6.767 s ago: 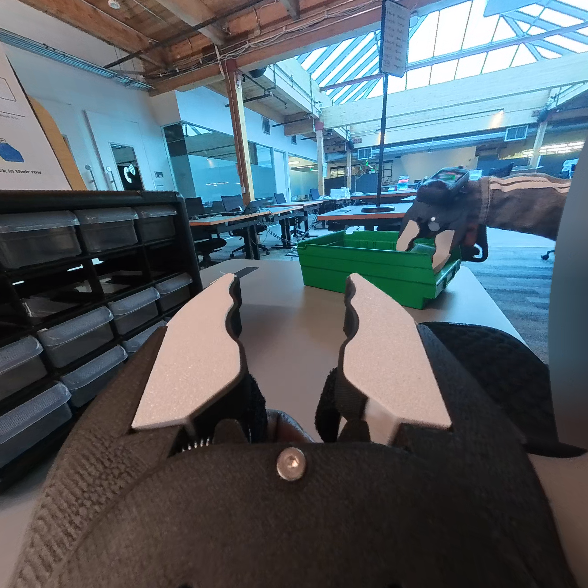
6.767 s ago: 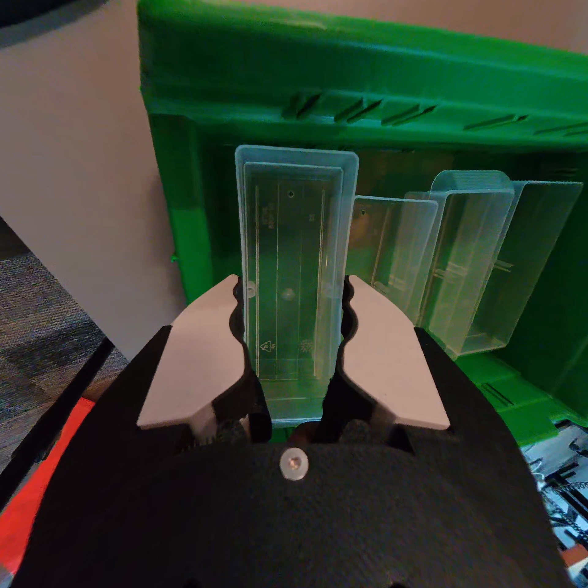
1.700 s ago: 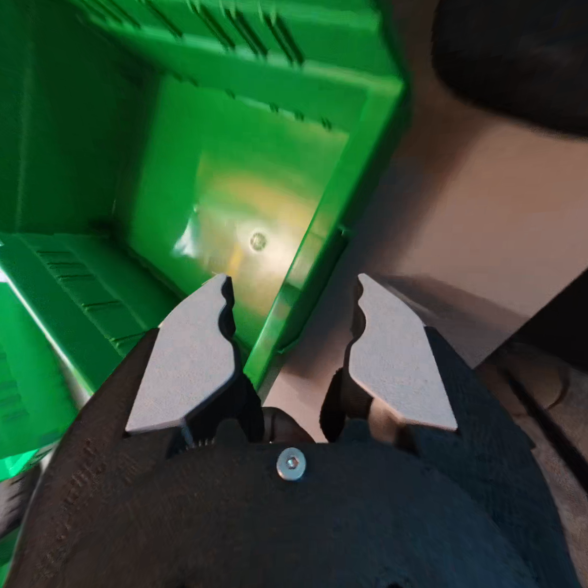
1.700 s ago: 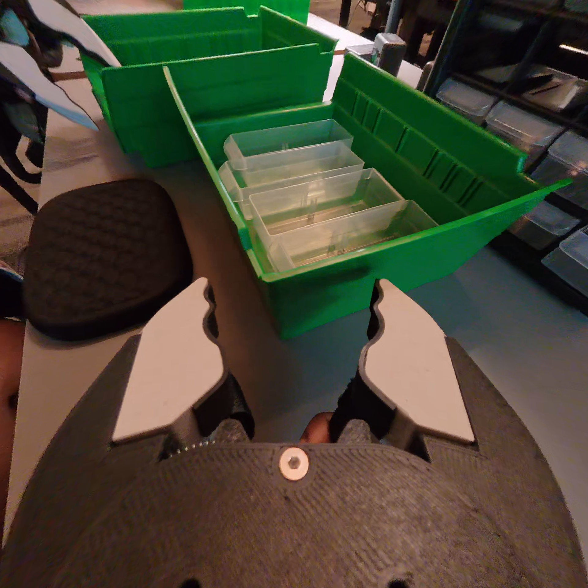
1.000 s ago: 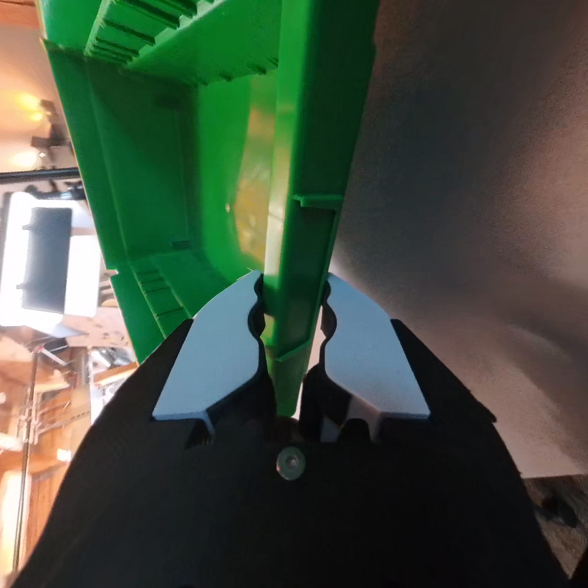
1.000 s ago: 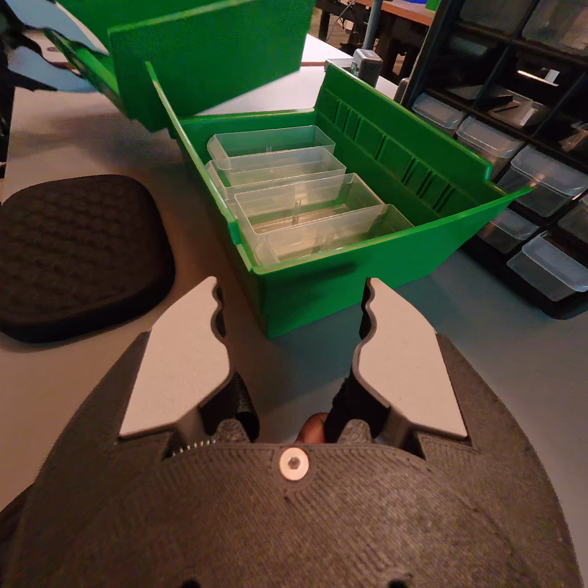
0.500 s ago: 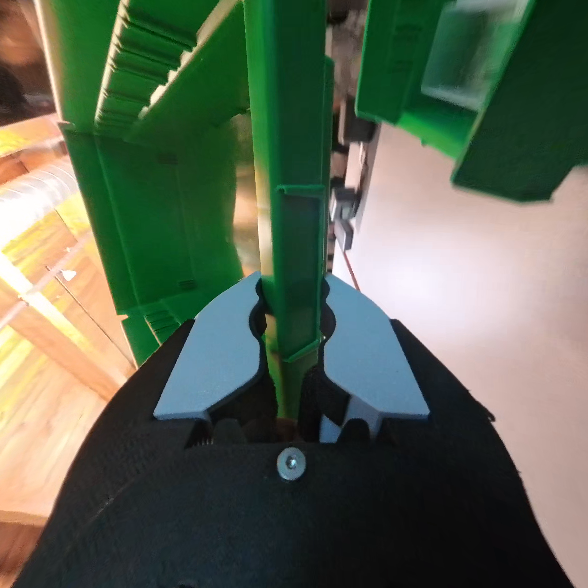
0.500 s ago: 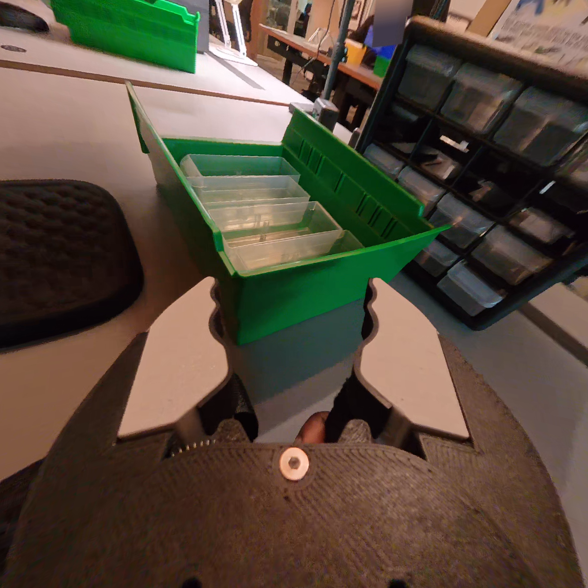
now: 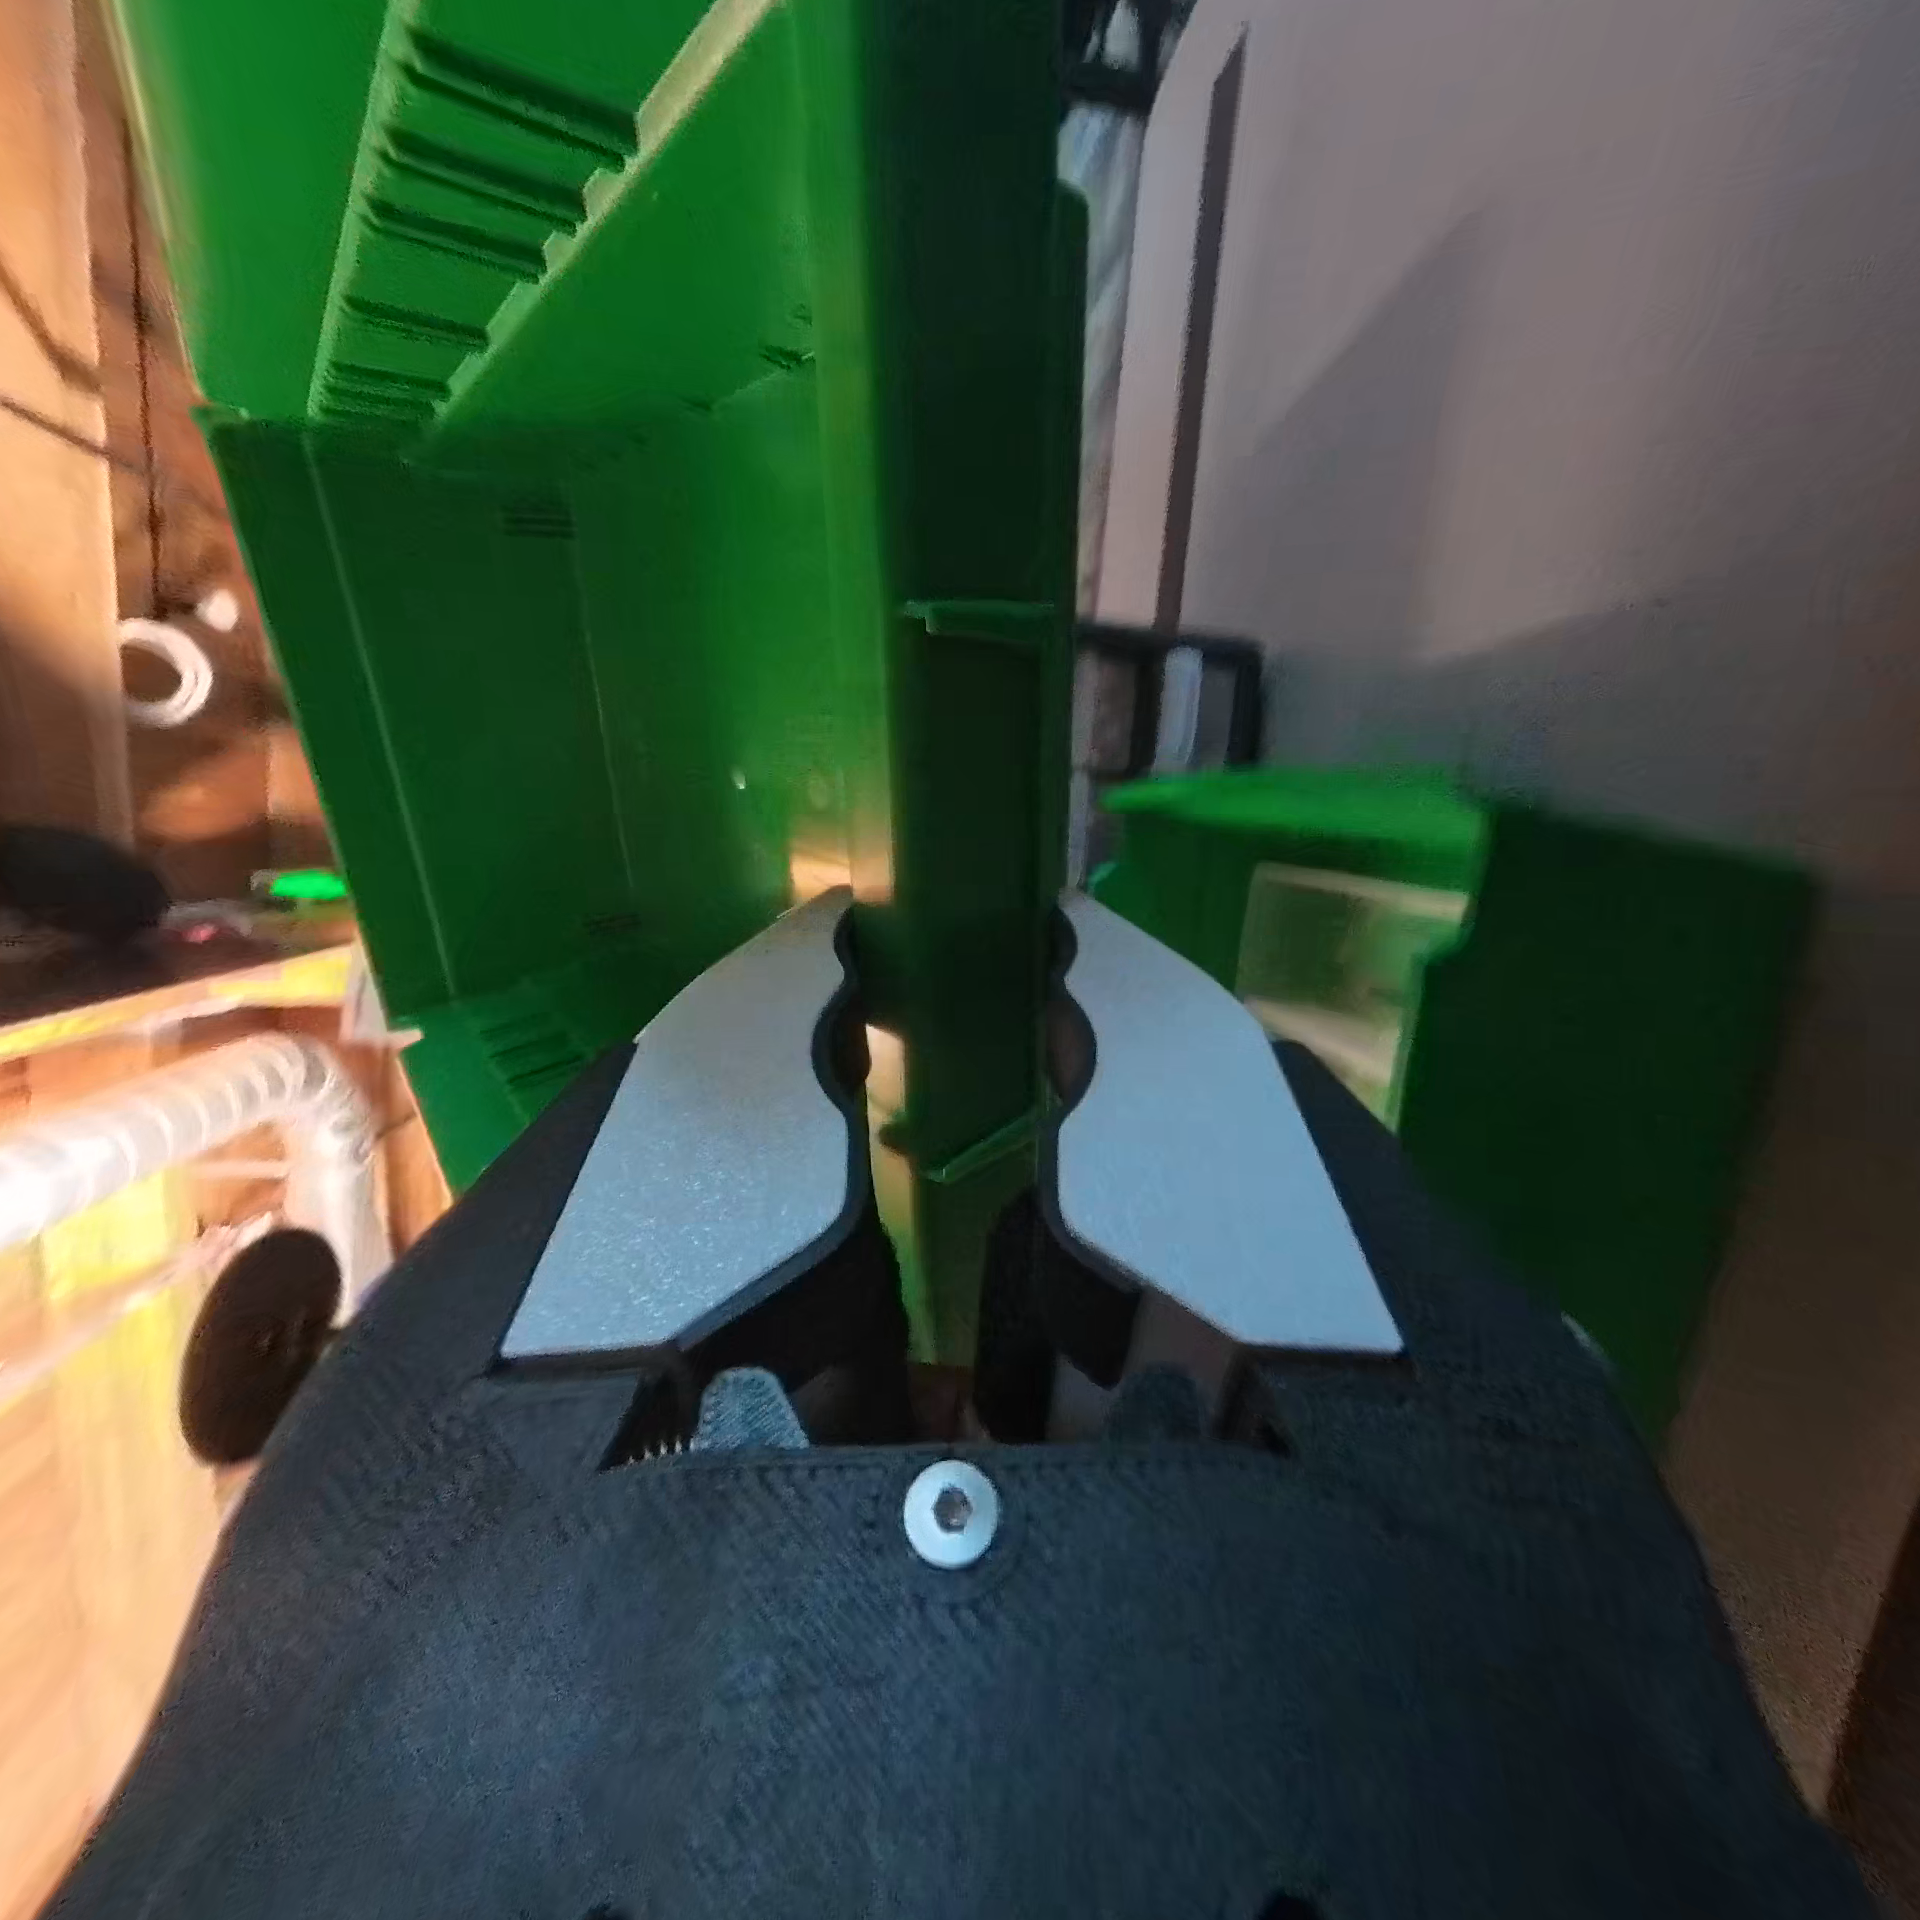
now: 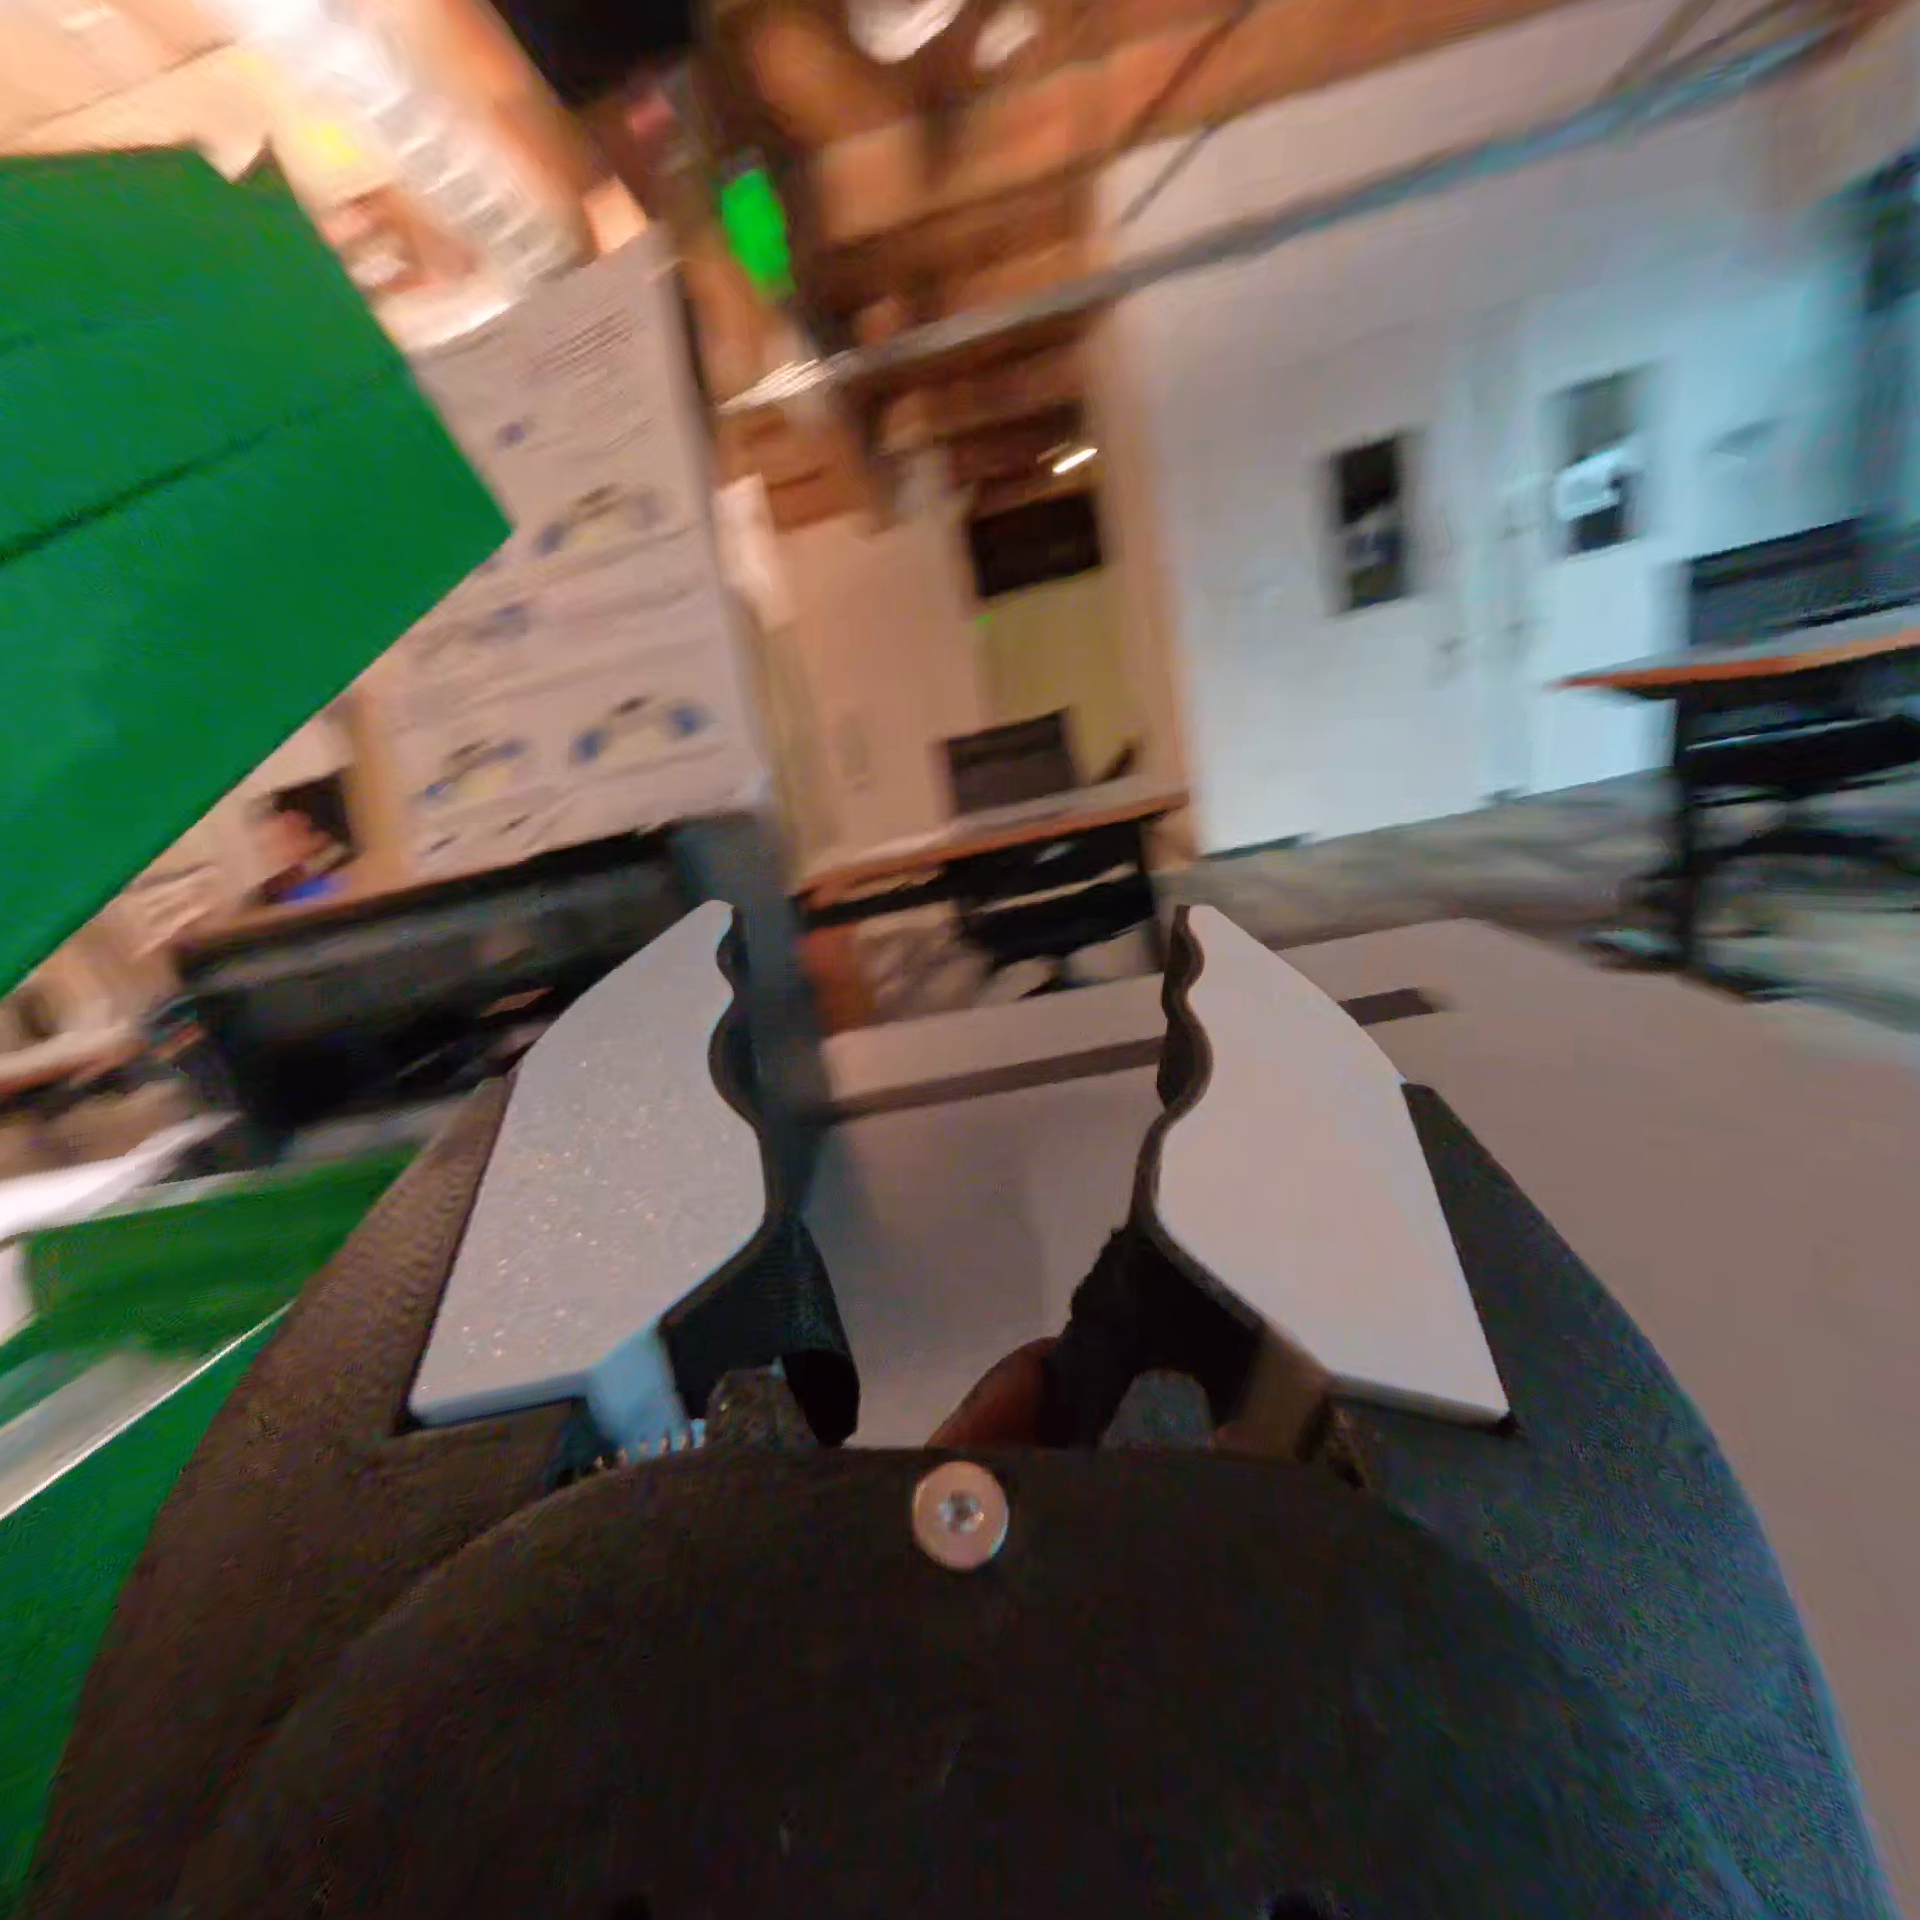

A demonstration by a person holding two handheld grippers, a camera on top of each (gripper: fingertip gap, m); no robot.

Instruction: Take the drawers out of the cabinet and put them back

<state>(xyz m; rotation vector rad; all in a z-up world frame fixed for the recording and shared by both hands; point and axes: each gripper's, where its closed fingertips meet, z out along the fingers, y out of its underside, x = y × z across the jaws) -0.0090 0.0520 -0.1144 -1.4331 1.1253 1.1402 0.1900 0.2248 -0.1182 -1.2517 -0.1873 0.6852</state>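
Note:
My left gripper (image 9: 956,920) is shut on the side wall of an empty green bin (image 9: 468,623) and holds it lifted and turned on edge. A second green bin (image 9: 1621,987) stands on the table beyond it, with a clear plastic drawer (image 9: 1340,935) showing inside. My right gripper (image 10: 954,920) is open and empty above the table, pointing out into the room. The lifted green bin (image 10: 156,468) fills the upper left of the right wrist view. A blurred green bin edge (image 10: 156,1268) is at the lower left. The cabinet is not clearly in view.
The grey table top (image 10: 1507,1091) stretches ahead of the right gripper, with a dark strip across it. It also shows in the left wrist view (image 9: 1558,416). Office desks (image 10: 1766,665) and chairs stand farther off. Both views are motion-blurred.
The left gripper closed on the empty green bin's wall and lifted and swung it. The right gripper turned away from the bin of drawers and now faces the room, still open.

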